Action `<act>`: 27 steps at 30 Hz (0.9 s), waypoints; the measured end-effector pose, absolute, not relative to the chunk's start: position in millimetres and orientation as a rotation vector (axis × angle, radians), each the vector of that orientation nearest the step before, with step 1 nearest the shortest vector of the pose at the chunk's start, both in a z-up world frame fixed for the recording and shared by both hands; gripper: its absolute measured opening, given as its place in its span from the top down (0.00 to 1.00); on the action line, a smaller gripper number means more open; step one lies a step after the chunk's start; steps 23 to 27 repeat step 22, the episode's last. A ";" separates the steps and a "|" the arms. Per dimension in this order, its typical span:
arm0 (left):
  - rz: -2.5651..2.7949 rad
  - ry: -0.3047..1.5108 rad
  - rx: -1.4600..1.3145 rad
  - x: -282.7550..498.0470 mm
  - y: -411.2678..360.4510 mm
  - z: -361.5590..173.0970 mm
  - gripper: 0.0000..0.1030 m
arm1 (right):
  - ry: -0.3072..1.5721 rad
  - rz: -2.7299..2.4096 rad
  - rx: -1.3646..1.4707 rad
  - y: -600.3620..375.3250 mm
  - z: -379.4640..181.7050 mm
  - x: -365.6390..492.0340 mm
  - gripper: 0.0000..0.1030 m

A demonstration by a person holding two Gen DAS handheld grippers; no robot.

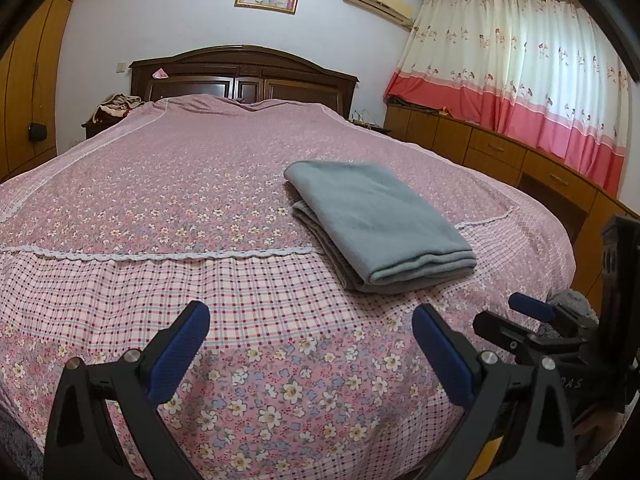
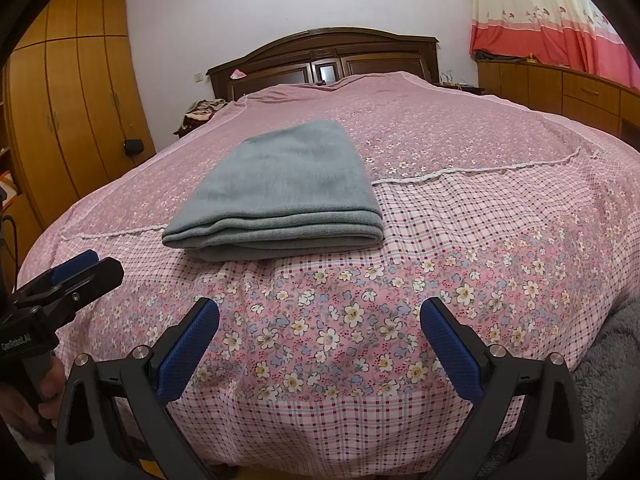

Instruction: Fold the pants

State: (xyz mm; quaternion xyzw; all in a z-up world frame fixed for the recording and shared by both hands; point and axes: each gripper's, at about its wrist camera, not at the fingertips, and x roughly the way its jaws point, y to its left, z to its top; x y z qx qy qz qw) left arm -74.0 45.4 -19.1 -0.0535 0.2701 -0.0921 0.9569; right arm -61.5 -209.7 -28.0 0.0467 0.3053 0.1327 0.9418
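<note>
The grey-blue pants (image 1: 376,224) lie folded into a flat rectangular stack on the bed, ahead and to the right in the left wrist view. In the right wrist view the pants (image 2: 280,192) lie ahead and slightly left, folded edge facing me. My left gripper (image 1: 310,320) stands open over the foot of the bed, short of the pants, with nothing between its blue pads. My right gripper (image 2: 320,316) is open too, empty, held back from the stack. Each gripper shows in the other's view: the right gripper (image 1: 520,316) at the right edge, the left gripper (image 2: 76,270) at the left edge.
The bed (image 1: 160,184) has a pink floral and checked cover and a dark wooden headboard (image 1: 244,76). Orange wardrobes (image 2: 68,112) stand to the left. Low wooden cabinets (image 1: 500,148) and red-and-cream curtains (image 1: 520,76) run along the right. A hand (image 2: 44,392) grips the left gripper's handle.
</note>
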 end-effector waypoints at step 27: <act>-0.199 0.542 -0.102 -76.5 42.7 -20.1 0.00 | 0.633 0.267 0.091 -208.2 -30.2 -59.5 0.01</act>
